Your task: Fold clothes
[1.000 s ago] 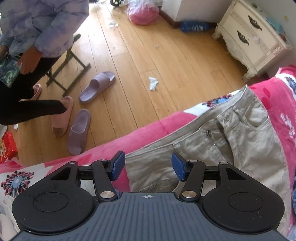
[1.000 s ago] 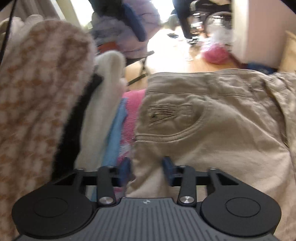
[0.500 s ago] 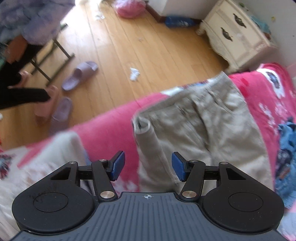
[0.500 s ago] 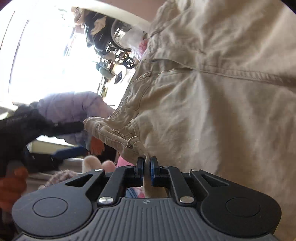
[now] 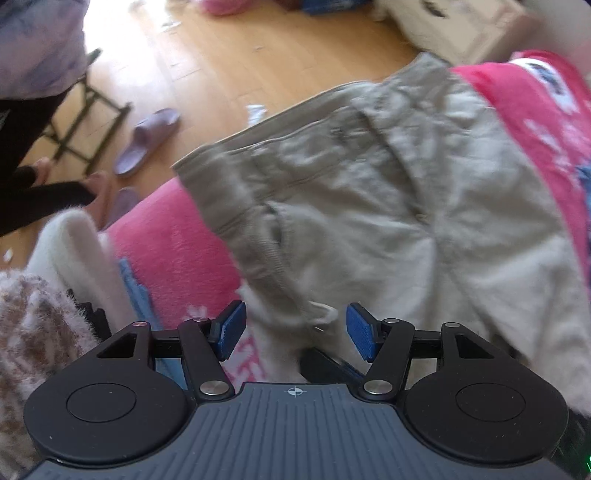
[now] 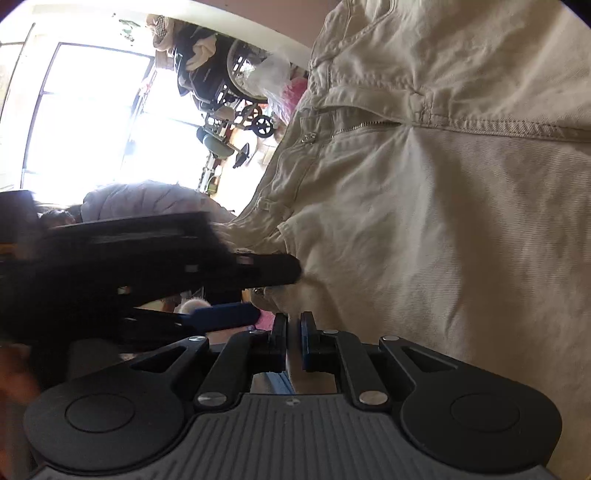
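Beige trousers (image 5: 388, 206) lie on a pink flowered bedspread (image 5: 173, 243), their waistband lifted and curled toward me. My left gripper (image 5: 293, 332) is open, its blue pads either side of the raised waistband corner, not closed on it. In the right wrist view the trousers (image 6: 424, 221) fill the frame, zip and button showing. My right gripper (image 6: 293, 336) is shut on a fold of the waistband. The left gripper (image 6: 155, 273) reaches in from the left, right beside the pinched cloth.
A fluffy brown-and-white garment (image 5: 33, 325) and a white one (image 5: 74, 251) are piled at the left of the bed. A person (image 5: 26, 92) sits by a folding stool, slippers (image 5: 146, 140) on the wooden floor. A cream dresser (image 5: 454, 26) stands beyond the bed.
My right gripper has kept its hold and lifted the waistband further. My left gripper has swung in over the trousers, up to the raised corner, still open.
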`<action>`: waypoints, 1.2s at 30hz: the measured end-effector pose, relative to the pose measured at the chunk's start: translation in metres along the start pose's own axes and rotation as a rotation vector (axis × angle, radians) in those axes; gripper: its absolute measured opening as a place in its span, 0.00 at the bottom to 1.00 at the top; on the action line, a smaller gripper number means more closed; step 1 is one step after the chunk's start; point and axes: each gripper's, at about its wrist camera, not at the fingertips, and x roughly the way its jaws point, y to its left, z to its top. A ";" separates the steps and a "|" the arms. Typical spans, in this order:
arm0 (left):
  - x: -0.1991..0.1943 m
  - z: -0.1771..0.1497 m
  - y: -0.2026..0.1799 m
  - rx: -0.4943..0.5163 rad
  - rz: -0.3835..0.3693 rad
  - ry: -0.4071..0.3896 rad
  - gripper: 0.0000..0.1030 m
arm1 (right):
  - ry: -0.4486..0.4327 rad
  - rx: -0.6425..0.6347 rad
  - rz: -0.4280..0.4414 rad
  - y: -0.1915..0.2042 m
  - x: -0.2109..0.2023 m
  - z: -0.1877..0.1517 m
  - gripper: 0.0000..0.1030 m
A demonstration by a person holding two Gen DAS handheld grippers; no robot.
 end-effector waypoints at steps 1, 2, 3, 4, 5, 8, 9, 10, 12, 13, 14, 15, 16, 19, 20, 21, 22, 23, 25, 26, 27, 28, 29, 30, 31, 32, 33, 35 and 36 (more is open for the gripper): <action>0.003 0.000 0.001 -0.014 -0.002 0.005 0.57 | -0.001 -0.005 -0.001 0.001 -0.001 -0.001 0.08; 0.006 0.000 0.003 -0.034 -0.015 0.008 0.49 | -0.002 -0.017 -0.004 0.002 -0.003 -0.002 0.10; 0.007 -0.001 0.005 -0.050 -0.028 0.008 0.37 | -0.003 -0.032 -0.012 0.004 -0.006 -0.003 0.11; 0.008 -0.001 0.006 -0.060 -0.029 0.004 0.33 | -0.003 -0.046 -0.021 0.006 -0.011 -0.005 0.12; 0.007 -0.002 0.007 -0.065 -0.023 -0.001 0.28 | -0.006 -0.058 -0.030 0.008 -0.018 -0.008 0.18; 0.006 -0.004 0.013 -0.088 -0.028 -0.016 0.23 | -0.030 -0.051 -0.020 0.005 -0.063 -0.027 0.38; 0.005 -0.005 0.015 -0.096 -0.034 -0.019 0.22 | -0.033 -0.039 -0.005 0.001 -0.082 -0.036 0.40; 0.004 -0.006 0.018 -0.107 -0.040 -0.024 0.21 | -0.025 -0.016 0.009 -0.006 -0.104 -0.048 0.44; 0.003 -0.007 0.023 -0.131 -0.054 -0.027 0.20 | 0.012 0.048 0.024 -0.026 -0.147 -0.076 0.47; 0.003 -0.008 0.026 -0.144 -0.057 -0.028 0.20 | 0.037 0.097 0.017 -0.038 -0.167 -0.088 0.47; 0.003 -0.008 0.028 -0.158 -0.063 -0.030 0.20 | 0.056 0.157 -0.010 -0.051 -0.190 -0.102 0.48; 0.003 -0.008 0.030 -0.172 -0.069 -0.032 0.20 | 0.059 0.218 -0.052 -0.064 -0.215 -0.118 0.49; 0.003 -0.008 0.031 -0.185 -0.075 -0.034 0.20 | 0.062 0.280 -0.095 -0.076 -0.239 -0.133 0.49; 0.005 -0.007 0.029 -0.212 -0.083 -0.044 0.20 | -0.056 0.584 -0.206 -0.121 -0.320 -0.176 0.49; 0.004 -0.008 0.028 -0.219 -0.085 -0.048 0.20 | -0.124 0.702 -0.239 -0.135 -0.347 -0.191 0.49; 0.004 -0.008 0.027 -0.227 -0.083 -0.051 0.20 | -0.199 0.814 -0.268 -0.149 -0.370 -0.209 0.49; 0.005 -0.008 0.027 -0.236 -0.079 -0.053 0.20 | -0.264 0.913 -0.296 -0.161 -0.390 -0.225 0.50; 0.005 -0.009 0.027 -0.245 -0.074 -0.056 0.20 | -0.308 0.987 -0.319 -0.171 -0.402 -0.239 0.50; 0.006 -0.008 0.026 -0.254 -0.064 -0.059 0.20 | -0.387 1.129 -0.356 -0.191 -0.421 -0.267 0.50; 0.006 -0.008 0.026 -0.258 -0.059 -0.061 0.20 | -0.403 1.179 -0.349 -0.200 -0.421 -0.278 0.50; 0.007 -0.008 0.025 -0.261 -0.054 -0.063 0.20 | -0.419 1.230 -0.342 -0.209 -0.420 -0.289 0.50; 0.007 -0.008 0.025 -0.265 -0.049 -0.064 0.20 | -0.435 1.270 -0.334 -0.216 -0.418 -0.298 0.50; 0.007 -0.008 0.024 -0.268 -0.044 -0.066 0.20 | -0.452 1.289 -0.325 -0.222 -0.413 -0.303 0.50; 0.008 -0.008 0.024 -0.272 -0.038 -0.068 0.20 | -0.468 1.309 -0.315 -0.227 -0.408 -0.308 0.50; 0.008 -0.008 0.024 -0.276 -0.033 -0.069 0.20 | -0.485 1.328 -0.305 -0.232 -0.403 -0.313 0.50; 0.008 -0.007 0.023 -0.279 -0.028 -0.071 0.20 | -0.502 1.347 -0.295 -0.238 -0.398 -0.318 0.50; 0.008 -0.007 0.023 -0.283 -0.023 -0.073 0.20 | -0.515 1.360 -0.284 -0.242 -0.393 -0.321 0.50; 0.008 -0.007 0.024 -0.294 -0.022 -0.075 0.20 | -0.527 1.361 -0.266 -0.246 -0.384 -0.321 0.50; 0.008 -0.007 0.026 -0.300 -0.022 -0.077 0.20 | -0.524 1.352 -0.271 -0.248 -0.381 -0.318 0.51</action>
